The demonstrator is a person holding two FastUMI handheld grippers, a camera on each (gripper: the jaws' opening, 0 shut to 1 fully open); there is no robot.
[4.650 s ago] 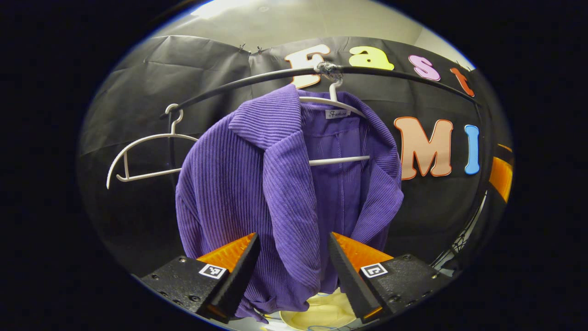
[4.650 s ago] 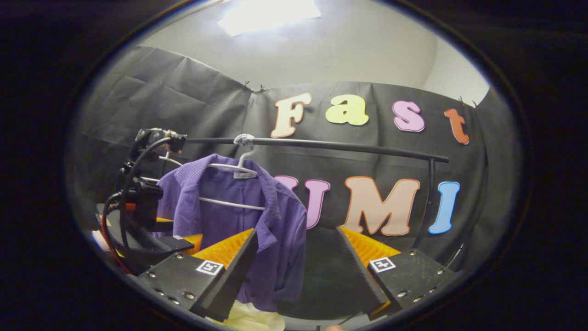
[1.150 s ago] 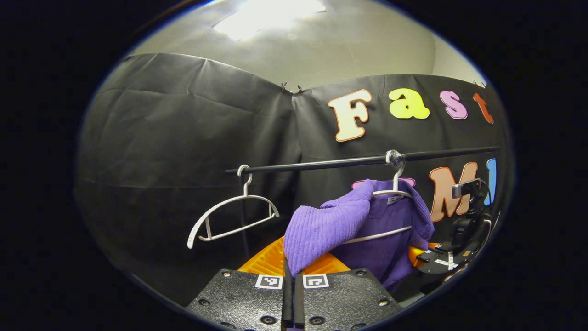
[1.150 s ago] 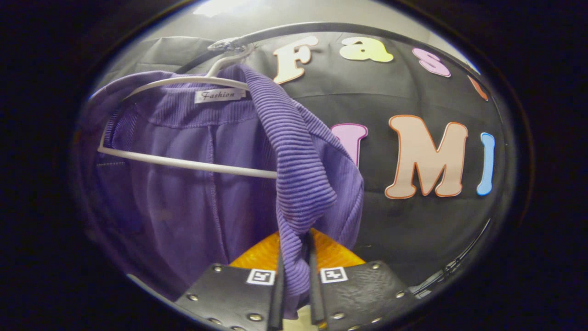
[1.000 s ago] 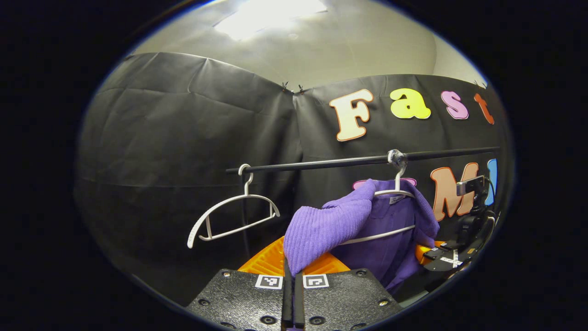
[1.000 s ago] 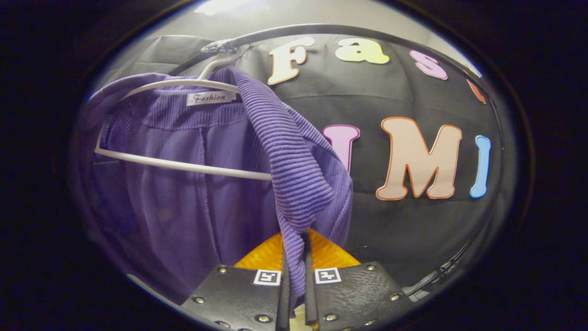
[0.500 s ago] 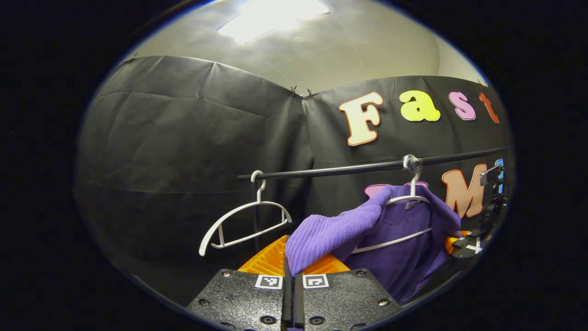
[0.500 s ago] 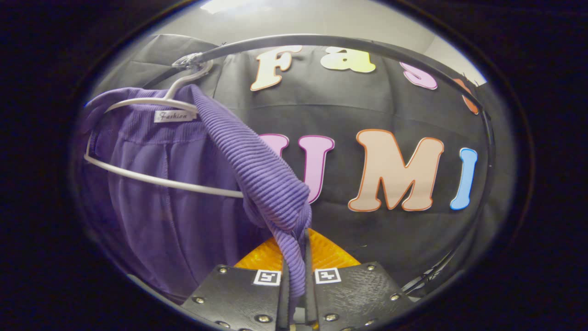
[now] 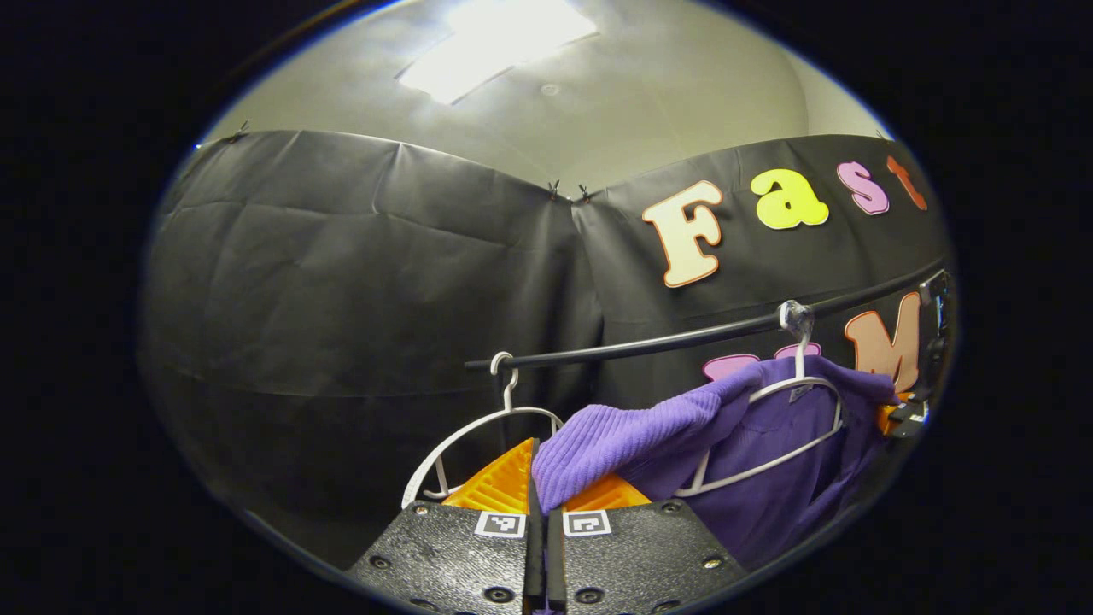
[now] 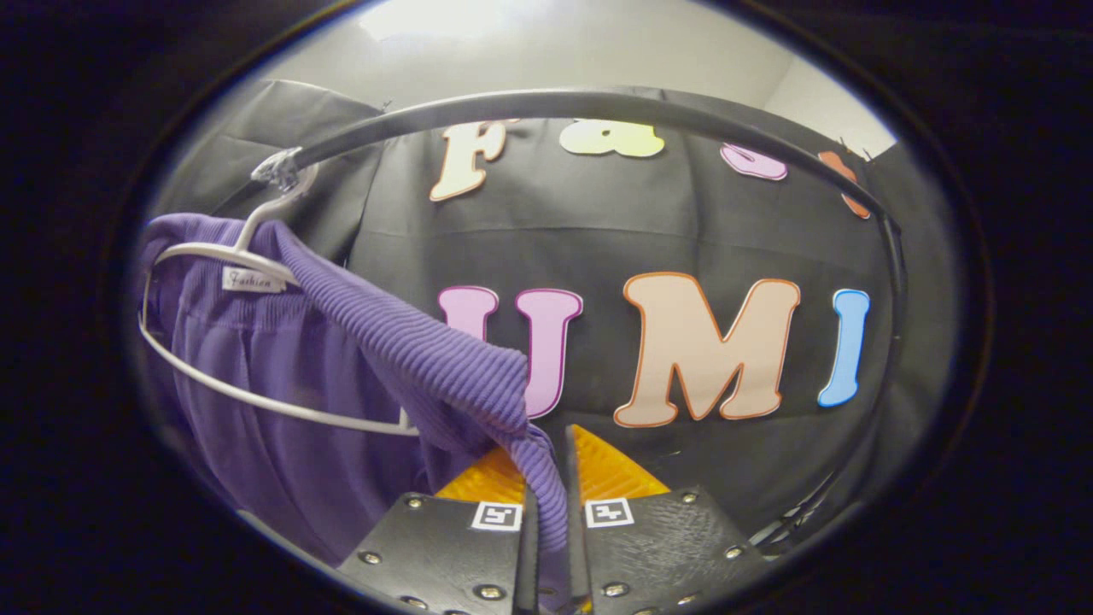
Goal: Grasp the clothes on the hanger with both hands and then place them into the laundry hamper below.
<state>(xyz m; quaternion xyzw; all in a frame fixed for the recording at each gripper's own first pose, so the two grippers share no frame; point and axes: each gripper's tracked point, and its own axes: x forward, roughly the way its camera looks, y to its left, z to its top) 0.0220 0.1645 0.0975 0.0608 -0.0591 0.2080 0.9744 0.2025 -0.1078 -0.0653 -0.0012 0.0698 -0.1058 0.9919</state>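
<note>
Black cloth walls the booth behind a dark clothes rail (image 9: 683, 337), under a pale ceiling with a bright light panel (image 9: 495, 38). On that rail a purple ribbed garment (image 9: 751, 444) hangs from a white hanger (image 9: 798, 389), its collar region draped over the hanger's shoulders. In the left gripper view one front edge of the garment stretches from the hanger down and leftward to the left claw (image 9: 540, 512), whose two fingers are pressed together with the fabric pinched between them. In the right gripper view the other front edge of the garment (image 10: 410, 350) runs from the hanger (image 10: 248, 248) down and rightward into the right claw (image 10: 546, 504), likewise closed tight on the ribbed cloth. The garment thus spreads between both claws while its neck rests on the hanger. A second, bare white hanger (image 9: 478, 427) hooks on the rail's left end, just behind the left claw.
</note>
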